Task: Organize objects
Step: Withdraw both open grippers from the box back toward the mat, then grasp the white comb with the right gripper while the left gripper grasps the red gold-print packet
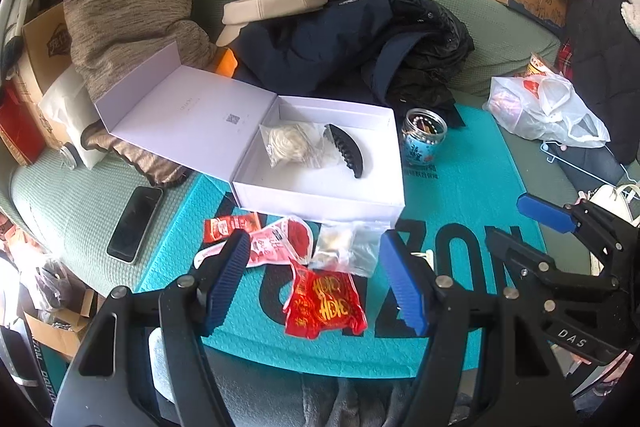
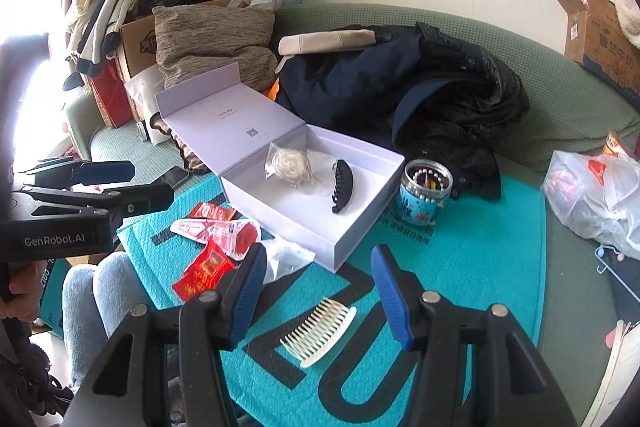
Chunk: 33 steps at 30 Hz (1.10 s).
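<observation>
An open white box (image 1: 320, 203) stands on a teal mat (image 1: 472, 195) and holds a black hair claw (image 1: 348, 151) and a bagged cream item (image 1: 286, 147). My left gripper (image 1: 316, 283) is open above a red snack packet (image 1: 324, 303), with a clear bag (image 1: 348, 247) and a pink-white packet (image 1: 280, 239) just beyond it. My right gripper (image 2: 320, 291) is open over a white comb (image 2: 320, 331) lying flat on the mat (image 2: 480, 259); neither pad touches it. The box (image 2: 288, 223) lies ahead of it.
A bead-filled jar (image 1: 424, 139) stands right of the box. A phone (image 1: 134, 223) lies left of the mat on the green sofa cover. A dark jacket (image 1: 360, 39) is heaped behind the box, and a white plastic bag (image 1: 540, 111) sits at the right.
</observation>
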{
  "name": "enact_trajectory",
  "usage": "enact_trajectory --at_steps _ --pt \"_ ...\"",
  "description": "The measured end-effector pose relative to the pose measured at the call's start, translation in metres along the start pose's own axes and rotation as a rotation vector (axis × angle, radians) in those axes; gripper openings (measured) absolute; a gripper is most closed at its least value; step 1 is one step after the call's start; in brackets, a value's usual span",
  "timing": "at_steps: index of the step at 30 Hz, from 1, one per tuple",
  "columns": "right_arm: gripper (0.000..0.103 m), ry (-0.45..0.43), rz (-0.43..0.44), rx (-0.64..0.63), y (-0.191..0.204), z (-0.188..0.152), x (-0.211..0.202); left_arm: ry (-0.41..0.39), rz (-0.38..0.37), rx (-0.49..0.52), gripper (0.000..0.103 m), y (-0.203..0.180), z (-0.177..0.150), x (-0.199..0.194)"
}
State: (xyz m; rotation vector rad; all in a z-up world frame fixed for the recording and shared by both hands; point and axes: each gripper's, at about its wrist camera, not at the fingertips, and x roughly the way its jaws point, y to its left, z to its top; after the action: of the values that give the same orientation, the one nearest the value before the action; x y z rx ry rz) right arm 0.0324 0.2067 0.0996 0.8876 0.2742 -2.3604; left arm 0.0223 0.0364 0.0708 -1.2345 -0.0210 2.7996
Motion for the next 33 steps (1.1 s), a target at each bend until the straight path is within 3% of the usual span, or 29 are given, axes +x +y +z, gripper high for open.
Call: enact_trajectory --at_steps 18,21,23,33 --pt "0.055 0.162 0.009 0.12 -0.005 -0.062 0.024 0.048 -0.005 -0.019 0.07 -0.006 -0.053 0.026" --pt "0.055 0.176 0.012 0.125 -0.005 -0.068 0.031 0.043 0.003 -0.046 0.081 -0.001 -0.06 0.032" --pt "0.055 0.183 0.009 0.127 -0.005 -0.07 0.035 0.031 0.007 -0.059 0.082 0.004 -0.063 0.034" --pt "0.07 0.231 0.013 0.153 -0.003 -0.077 0.066 0.087 -0.001 -0.096 0.087 0.022 -0.073 0.063"
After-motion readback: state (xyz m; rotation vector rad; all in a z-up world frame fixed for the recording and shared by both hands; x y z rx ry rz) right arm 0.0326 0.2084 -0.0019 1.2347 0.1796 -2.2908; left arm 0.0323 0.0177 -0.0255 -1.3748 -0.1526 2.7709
